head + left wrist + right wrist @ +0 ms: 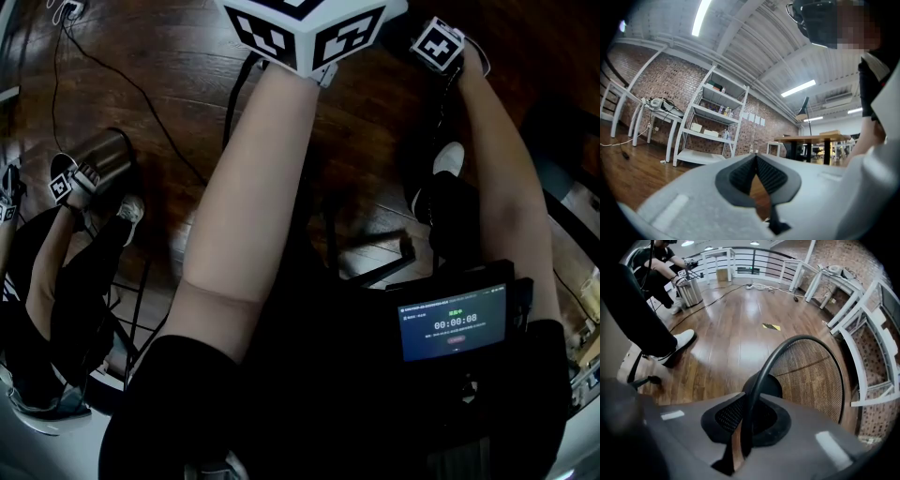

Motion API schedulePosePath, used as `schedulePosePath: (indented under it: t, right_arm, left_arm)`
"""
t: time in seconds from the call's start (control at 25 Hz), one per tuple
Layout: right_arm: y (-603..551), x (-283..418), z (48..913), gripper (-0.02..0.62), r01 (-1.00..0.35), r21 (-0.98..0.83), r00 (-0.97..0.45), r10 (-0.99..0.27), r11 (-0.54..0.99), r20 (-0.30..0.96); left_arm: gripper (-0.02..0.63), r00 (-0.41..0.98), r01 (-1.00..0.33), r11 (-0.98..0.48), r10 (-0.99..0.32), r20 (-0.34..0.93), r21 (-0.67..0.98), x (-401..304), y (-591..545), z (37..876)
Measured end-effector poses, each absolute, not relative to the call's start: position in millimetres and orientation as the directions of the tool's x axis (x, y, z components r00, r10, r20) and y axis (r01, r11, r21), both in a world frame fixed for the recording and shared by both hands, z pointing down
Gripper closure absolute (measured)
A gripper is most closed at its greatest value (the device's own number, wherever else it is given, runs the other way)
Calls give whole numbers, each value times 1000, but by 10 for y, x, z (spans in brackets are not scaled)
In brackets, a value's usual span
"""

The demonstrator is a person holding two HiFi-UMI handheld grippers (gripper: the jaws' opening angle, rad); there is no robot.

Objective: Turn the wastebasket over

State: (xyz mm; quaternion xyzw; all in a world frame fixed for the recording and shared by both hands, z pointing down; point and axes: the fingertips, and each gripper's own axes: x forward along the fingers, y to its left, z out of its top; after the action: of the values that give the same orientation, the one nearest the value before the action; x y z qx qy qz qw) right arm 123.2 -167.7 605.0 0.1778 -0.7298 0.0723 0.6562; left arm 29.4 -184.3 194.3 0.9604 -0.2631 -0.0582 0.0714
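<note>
Closest in, the grey right gripper [746, 414] points down. Its ribbed black pads are easing apart, with the smooth black rim of the round wire-mesh wastebasket [811, 376] between them and a sliver of floor showing alongside. The wastebasket stands mouth-up on the glossy wood-plank floor [731, 329], near its brick-wall edge. Only this view shows it; the head view gives bare forearms [253, 187]. The left gripper [756, 159] is empty, pads tip to tip, facing white metal shelving [712, 126].

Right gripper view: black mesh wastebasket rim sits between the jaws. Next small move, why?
Probably finish opening the right gripper and lift it straight off. Its jaws are opening around the rim of the round black wire-mesh wastebasket, and the basket seems to stand mouth up on the brown wooden floor, so it looks done.
</note>
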Motion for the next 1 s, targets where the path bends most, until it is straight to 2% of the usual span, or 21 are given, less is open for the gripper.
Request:
schedulePosePath:
  t: [0.16,0.36,0.56,0.72,0.84,0.92,1.0]
  right_arm:
    - [-1528,1184,6159,569,-258,126,-45,-142,958,989]
    - [-1389,1214,6269,567,-281,108,-62,-130,954,990]
    - [-1424,1130,6117,432,-317,130,-117,-175,939,978]
    - [-1406,1160,5699,422,-395,146,-232,-253,907,939]
    - [-1526,1171,4946,447,-592,103,-425,-418,800,803]
    - [-1630,1220,4221,538,-722,9,-540,-572,692,618]
    - [-1570,1245,3497,560,-774,-105,-601,-671,625,435]
  left_arm:
    - [606,857,-495,-853,-511,-70,165,345,-1828,1957]
    - [606,859,-491,-854,-507,-67,170,363,-1825,1981]
    - [606,859,-491,-854,-507,-69,172,330,-1862,1993]
    - [606,868,-480,-862,-494,-56,161,424,-1795,1985]
    - [606,875,-469,-867,-482,-46,165,470,-1722,1978]
    - [606,880,-462,-873,-473,-38,156,505,-1687,1973]
    - [606,881,-463,-874,-472,-33,144,542,-1641,1967]
